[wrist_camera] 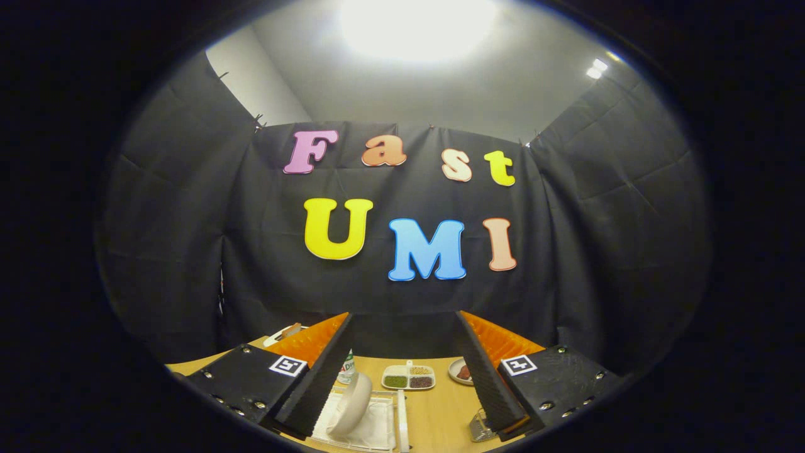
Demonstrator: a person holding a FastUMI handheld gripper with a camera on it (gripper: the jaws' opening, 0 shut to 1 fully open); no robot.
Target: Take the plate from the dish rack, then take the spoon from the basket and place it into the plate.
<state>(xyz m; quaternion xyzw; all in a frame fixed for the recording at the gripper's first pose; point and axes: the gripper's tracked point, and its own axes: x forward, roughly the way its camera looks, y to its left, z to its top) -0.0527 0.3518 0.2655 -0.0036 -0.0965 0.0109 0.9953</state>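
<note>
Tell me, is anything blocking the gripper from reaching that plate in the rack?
Nothing visible is. The gripper is open, and the plate stands on edge in the rack just ahead of its fingers, with only open space between. The other dishes sit farther back on the table.

The table (pixel 434 415) stands before the booth wall (pixel 402 296). On it, the rack (pixel 368 431) holds the plate (pixel 349 402) on edge, just beside the left finger. A bottle (pixel 346 368) stands behind the plate. The divided dish (pixel 409 377) lies beyond the spread fingers (pixel 487 377), a small dish (pixel 461 371) to its right. The basket (pixel 479 428) sits by the right finger.
</note>
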